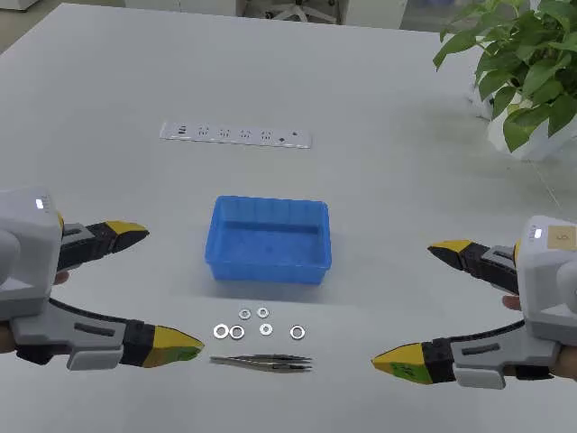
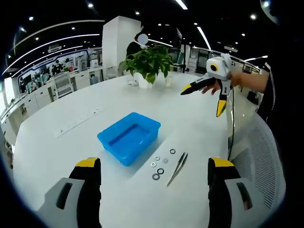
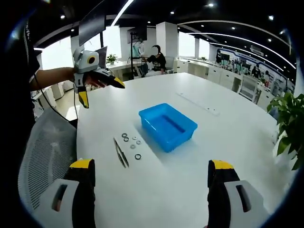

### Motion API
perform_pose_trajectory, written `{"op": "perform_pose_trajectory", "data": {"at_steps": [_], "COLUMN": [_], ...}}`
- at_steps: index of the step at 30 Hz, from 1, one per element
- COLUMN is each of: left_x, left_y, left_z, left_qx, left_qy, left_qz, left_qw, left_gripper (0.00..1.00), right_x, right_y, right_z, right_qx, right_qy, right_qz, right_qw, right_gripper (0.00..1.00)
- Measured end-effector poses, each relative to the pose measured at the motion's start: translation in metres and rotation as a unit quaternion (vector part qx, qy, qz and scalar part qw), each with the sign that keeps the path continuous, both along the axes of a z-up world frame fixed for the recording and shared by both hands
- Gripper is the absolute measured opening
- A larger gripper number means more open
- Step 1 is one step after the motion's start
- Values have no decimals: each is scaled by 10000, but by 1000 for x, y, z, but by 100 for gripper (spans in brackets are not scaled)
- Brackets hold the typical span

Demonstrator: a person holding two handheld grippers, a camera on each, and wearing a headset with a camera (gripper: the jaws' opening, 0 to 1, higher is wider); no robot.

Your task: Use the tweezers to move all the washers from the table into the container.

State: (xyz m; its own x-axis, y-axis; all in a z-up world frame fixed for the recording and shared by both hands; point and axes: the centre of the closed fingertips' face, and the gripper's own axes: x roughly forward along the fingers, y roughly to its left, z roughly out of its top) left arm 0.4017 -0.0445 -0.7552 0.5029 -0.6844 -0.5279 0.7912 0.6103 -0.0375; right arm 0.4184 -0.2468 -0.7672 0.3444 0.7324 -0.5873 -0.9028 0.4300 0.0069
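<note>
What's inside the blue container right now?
Nothing visible: the blue container shows only its bare floor. Its near wall hides a thin strip of floor in the head view. The washers lie outside it, beside the tweezers.

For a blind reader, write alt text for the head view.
A blue container sits on a table, with six washers and tweezers lying in front of it. The left gripper and right gripper are open, one at each side, holding nothing. A power strip and plant lie beyond.
</note>
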Motion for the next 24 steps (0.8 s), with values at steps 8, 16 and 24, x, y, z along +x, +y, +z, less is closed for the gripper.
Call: {"op": "perform_pose_trajectory", "data": {"at_steps": [8,16,24], "left_x": [0,0,1], "left_y": [0,1,0], "left_z": [1,2,3], "left_qx": [-7,-5,-9], "left_qy": [-27,-44,-67], "left_qz": [2,13,4], "left_qw": [10000,10000,10000], "left_gripper": [99,99,99], "right_x": [0,1,1], "right_y": [1,0,-1], "right_z": [1,2,3], "right_qx": [14,20,25], "right_qy": [-16,-30,-47], "right_qz": [7,-6,-12], "right_qw": [10000,10000,10000], "right_gripper": [100,100,100]}}
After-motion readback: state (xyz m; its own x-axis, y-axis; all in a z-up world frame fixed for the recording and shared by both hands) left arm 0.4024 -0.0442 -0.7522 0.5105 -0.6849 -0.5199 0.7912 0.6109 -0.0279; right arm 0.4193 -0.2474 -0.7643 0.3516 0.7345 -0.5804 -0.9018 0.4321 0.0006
